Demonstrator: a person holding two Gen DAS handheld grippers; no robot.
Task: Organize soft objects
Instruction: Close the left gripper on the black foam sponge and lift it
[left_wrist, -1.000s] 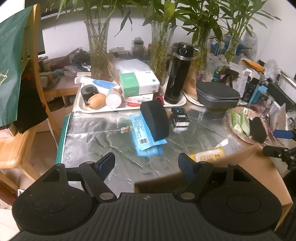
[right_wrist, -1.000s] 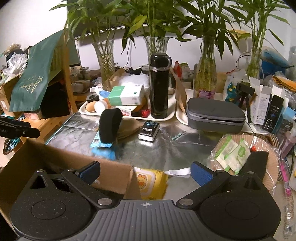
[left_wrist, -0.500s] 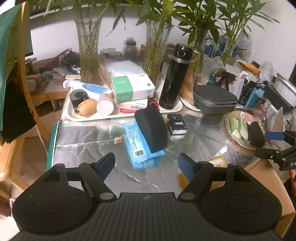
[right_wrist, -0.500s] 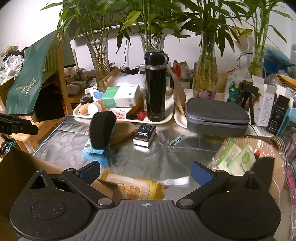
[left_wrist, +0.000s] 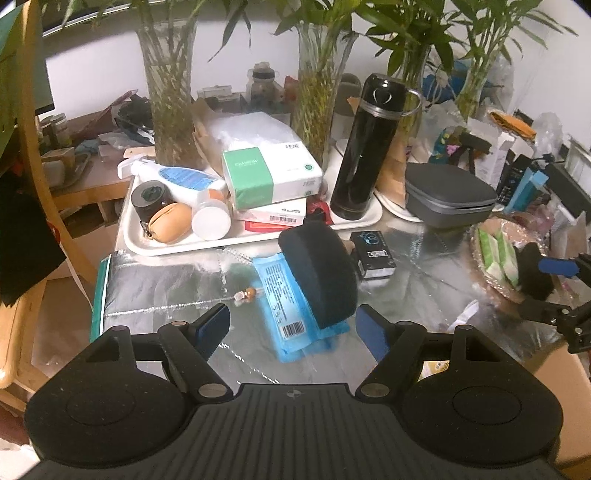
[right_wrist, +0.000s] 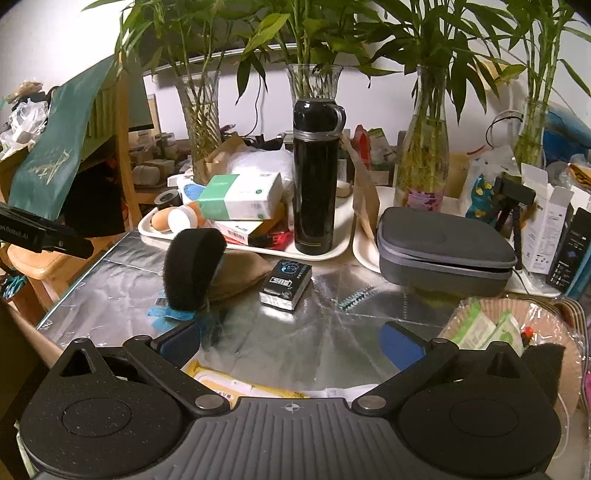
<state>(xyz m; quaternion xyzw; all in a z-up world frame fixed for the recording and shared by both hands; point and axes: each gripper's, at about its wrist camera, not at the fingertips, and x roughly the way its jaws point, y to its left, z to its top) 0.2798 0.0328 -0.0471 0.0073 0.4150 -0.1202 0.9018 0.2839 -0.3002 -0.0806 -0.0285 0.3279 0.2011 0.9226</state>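
Both hand-held grippers, left (left_wrist: 293, 328) and right (right_wrist: 291, 341), gape wide and empty over the foil-covered bench (left_wrist: 166, 280), where the black sponge (left_wrist: 319, 275) stands tilted on a blue packet (left_wrist: 286, 306), just beyond the left fingers.

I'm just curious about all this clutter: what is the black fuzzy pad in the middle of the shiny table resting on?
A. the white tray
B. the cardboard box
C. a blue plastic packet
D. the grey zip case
C: the black fuzzy pad lies on top of the blue plastic packet, whose barcode end sticks out beneath it.
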